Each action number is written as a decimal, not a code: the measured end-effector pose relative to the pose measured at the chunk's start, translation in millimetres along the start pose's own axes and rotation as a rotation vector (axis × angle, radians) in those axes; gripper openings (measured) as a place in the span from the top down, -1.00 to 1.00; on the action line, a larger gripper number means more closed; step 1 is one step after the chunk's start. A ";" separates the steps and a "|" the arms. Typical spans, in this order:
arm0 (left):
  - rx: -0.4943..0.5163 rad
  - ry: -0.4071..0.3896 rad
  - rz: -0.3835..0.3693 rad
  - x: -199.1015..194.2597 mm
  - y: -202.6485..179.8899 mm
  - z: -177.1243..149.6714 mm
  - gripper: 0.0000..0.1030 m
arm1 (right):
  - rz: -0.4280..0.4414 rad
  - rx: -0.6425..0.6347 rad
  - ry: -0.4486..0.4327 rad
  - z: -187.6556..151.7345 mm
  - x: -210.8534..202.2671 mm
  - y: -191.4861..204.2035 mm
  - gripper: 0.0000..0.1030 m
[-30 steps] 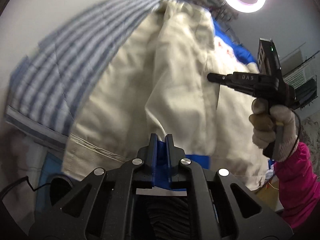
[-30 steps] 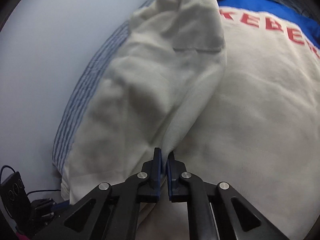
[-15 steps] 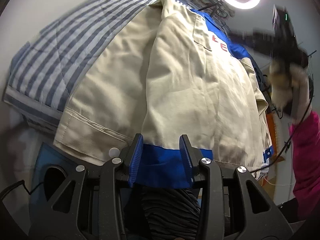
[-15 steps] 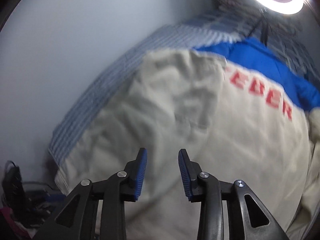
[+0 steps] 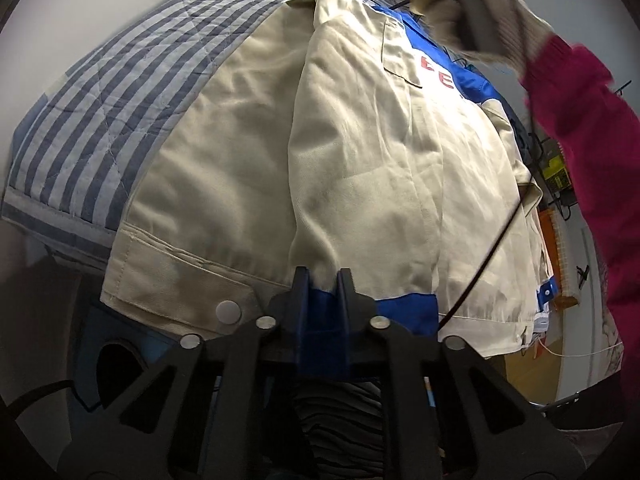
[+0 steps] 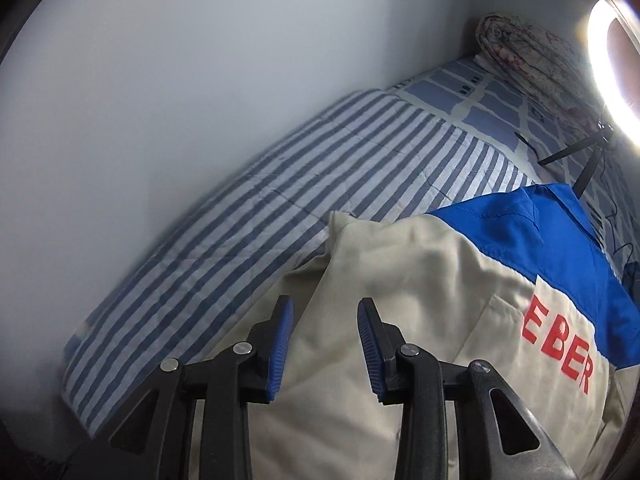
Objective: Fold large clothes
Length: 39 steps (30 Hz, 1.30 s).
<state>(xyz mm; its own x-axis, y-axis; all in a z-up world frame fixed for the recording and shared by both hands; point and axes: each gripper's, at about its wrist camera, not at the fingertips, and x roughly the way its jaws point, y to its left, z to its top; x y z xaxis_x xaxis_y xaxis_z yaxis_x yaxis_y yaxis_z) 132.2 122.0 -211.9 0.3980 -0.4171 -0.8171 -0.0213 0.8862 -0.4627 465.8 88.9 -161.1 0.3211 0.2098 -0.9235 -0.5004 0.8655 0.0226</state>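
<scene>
Right gripper (image 6: 325, 344) swung collarward, agape; left gripper (image 5: 323, 285) reclosed, pinching jacket (image 5: 360, 160) cuff.

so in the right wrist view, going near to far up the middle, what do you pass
right gripper, open → beige jacket → striped quilt → plain wall

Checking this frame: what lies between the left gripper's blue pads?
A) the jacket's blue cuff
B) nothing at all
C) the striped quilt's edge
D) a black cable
A: in the left wrist view the left gripper has its pads nearly together on the blue cuff at the end of the beige jacket sleeve.
</scene>
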 end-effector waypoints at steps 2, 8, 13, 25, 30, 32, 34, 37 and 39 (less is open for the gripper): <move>0.004 -0.007 -0.006 -2.8 0.3 1.2 0.84 | -0.031 0.018 0.046 8.4 20.6 0.9 0.39; 0.038 -0.051 0.008 -16.5 -3.9 -0.2 0.91 | -0.070 0.019 0.089 12.5 51.2 3.9 0.96; 0.017 -0.103 0.048 -38.5 6.9 -2.8 0.93 | -0.055 0.054 0.024 19.6 33.3 -0.9 1.00; -0.050 -0.107 0.203 -42.3 42.9 3.1 0.80 | 0.157 0.191 -0.047 42.8 65.9 2.6 0.59; -0.097 -0.175 0.147 -60.8 52.0 6.4 0.44 | 0.125 0.151 -0.151 16.4 17.4 -14.4 0.40; -0.097 -0.189 0.111 -62.5 49.9 9.5 0.44 | 0.068 0.117 -0.162 -2.8 1.0 -20.1 0.40; -0.062 -0.199 0.116 -59.0 41.8 9.9 0.44 | 0.091 0.130 -0.146 -25.6 -6.5 -26.8 0.40; -0.016 -0.184 0.137 -46.5 30.9 11.9 0.44 | 0.160 0.140 -0.110 -71.2 -11.1 -26.0 0.40; -0.017 -0.143 0.167 -30.0 32.2 12.1 0.44 | 0.180 0.117 -0.087 -94.8 -9.0 -21.5 0.40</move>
<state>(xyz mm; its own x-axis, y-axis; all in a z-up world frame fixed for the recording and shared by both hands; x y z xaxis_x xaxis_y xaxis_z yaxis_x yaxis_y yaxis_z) 130.6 165.5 -198.2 0.5140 -0.2303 -0.8263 -0.1129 0.9367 -0.3313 397.4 25.2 -189.6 0.3062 0.3993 -0.8642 -0.4605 0.8566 0.2327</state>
